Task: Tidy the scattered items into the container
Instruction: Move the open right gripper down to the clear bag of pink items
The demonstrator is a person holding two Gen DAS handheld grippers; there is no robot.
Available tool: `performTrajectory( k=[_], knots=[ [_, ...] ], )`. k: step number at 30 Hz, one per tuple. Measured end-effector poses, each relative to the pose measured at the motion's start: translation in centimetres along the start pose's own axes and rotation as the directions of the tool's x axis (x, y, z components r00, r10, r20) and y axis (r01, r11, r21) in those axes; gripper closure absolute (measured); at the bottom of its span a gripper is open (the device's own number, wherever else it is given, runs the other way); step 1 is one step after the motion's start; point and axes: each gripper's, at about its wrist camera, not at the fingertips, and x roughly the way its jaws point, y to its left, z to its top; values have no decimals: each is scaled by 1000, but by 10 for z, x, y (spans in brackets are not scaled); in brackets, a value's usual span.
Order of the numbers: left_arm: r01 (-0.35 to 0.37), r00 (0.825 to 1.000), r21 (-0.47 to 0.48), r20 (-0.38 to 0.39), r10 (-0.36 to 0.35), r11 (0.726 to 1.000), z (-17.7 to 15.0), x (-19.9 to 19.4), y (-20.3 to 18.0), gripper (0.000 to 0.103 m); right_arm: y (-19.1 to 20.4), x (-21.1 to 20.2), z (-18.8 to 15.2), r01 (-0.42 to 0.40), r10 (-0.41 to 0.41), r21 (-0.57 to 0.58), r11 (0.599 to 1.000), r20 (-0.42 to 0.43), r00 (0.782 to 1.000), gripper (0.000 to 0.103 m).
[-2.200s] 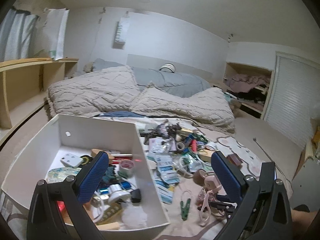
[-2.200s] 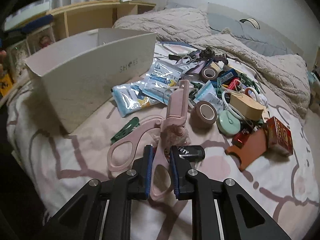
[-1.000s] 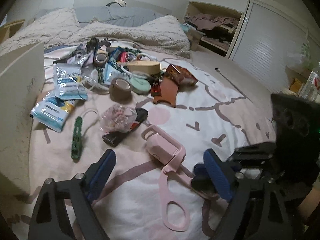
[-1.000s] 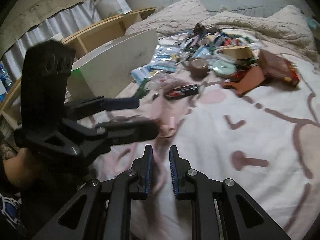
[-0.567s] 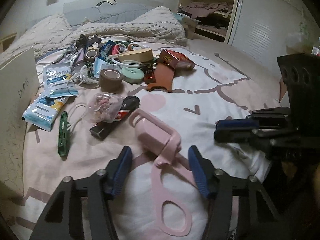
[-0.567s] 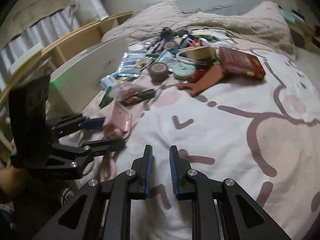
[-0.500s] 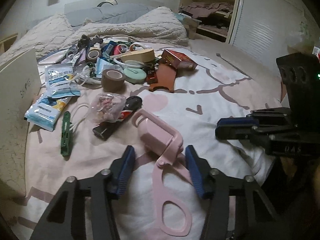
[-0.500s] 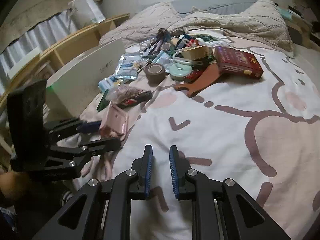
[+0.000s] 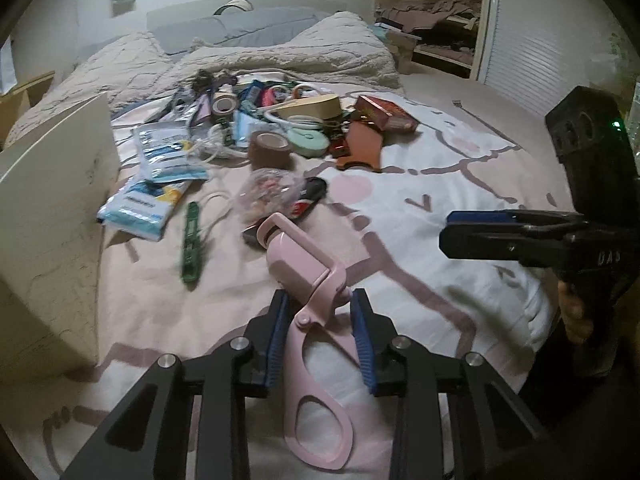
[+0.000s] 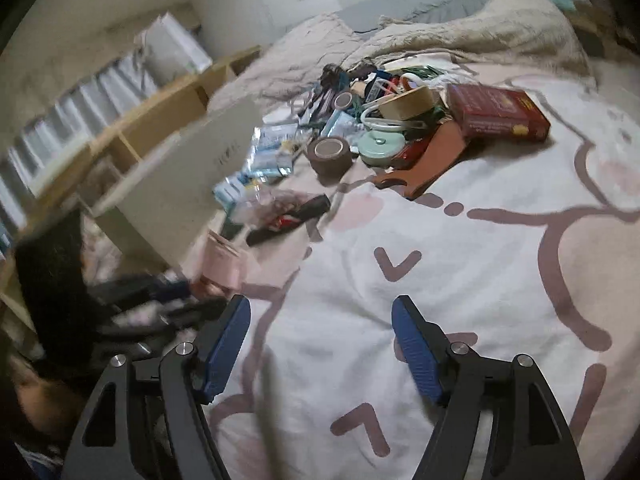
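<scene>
Left gripper (image 9: 320, 312) clamps pink scissors (image 9: 310, 300) above the bedspread (image 9: 460, 184).
The sheathed blade juts ahead of its 2 pads; right gripper (image 10: 320, 320) is opening, empty; container (image 9: 52, 200) stands left.

A bed (image 9: 460, 184) is covered by a pink-patterned white sheet. On it a white box (image 9: 52, 216) is set beside scattered clutter: tape roll (image 9: 270, 150), green clip (image 9: 191, 248), red carton (image 10: 496, 114).

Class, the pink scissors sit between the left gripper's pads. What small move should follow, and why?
Probably lift the pink scissors clear of the bedspread and carry them towards the white container: the left gripper is shut on them, while the right gripper is opening, empty.
</scene>
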Motion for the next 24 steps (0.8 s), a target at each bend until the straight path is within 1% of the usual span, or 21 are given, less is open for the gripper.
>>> performTrajectory(
  k=[2,4,6,8,10,11,14,15,17,19,21,22,23,24],
  knots=[
    [-29,1000,-20,-3,29,999,-3,-3,8,72,7,2,-4,39,-39,-45,998,1,999,29],
    [-47,999,-49,-9,46,998,-5,-6,16,72,9,3,-4,43,-43,-52,998,5,999,26],
    [-67,998,-72,-10,66,995,-7,-9,22,72,5,5,-4,13,-13,-12,1000,-2,1000,19],
    [-84,996,-92,-11,83,992,-8,-11,27,72,3,9,-1,-22,22,30,999,-16,1000,8],
    [-94,996,-112,-14,93,989,-10,-13,31,72,6,13,0,-25,25,19,1000,-37,999,2],
    [-98,995,-121,-16,97,988,-10,-14,33,72,10,15,-1,-19,18,-5,1000,-48,999,0],
    [-115,993,-135,-16,114,984,-11,-16,37,72,18,18,-5,20,-24,-66,998,-53,998,0],
    [-126,992,-135,-15,125,983,-12,-16,38,72,19,18,-6,28,-31,-62,998,-46,998,0],
    [-160,987,-128,-14,159,979,-12,-17,40,72,16,15,-6,24,-25,-23,999,-35,999,0],
    [-181,983,-132,-16,181,974,-15,-17,43,72,12,13,-1,-2,3,31,1000,-37,999,0],
    [-167,986,-166,-23,166,972,-20,-16,47,72,6,11,5,-36,40,95,995,-39,998,0],
    [-161,987,-185,-23,159,969,-22,-15,49,71,4,11,9,-41,46,110,993,-40,998,3],
    [-158,987,-195,-19,158,968,-24,-15,50,71,5,11,12,-24,28,106,994,-39,999,17],
    [-158,987,-201,-16,158,967,-24,-15,50,71,7,12,16,13,-10,87,996,-35,999,26]
  ],
)
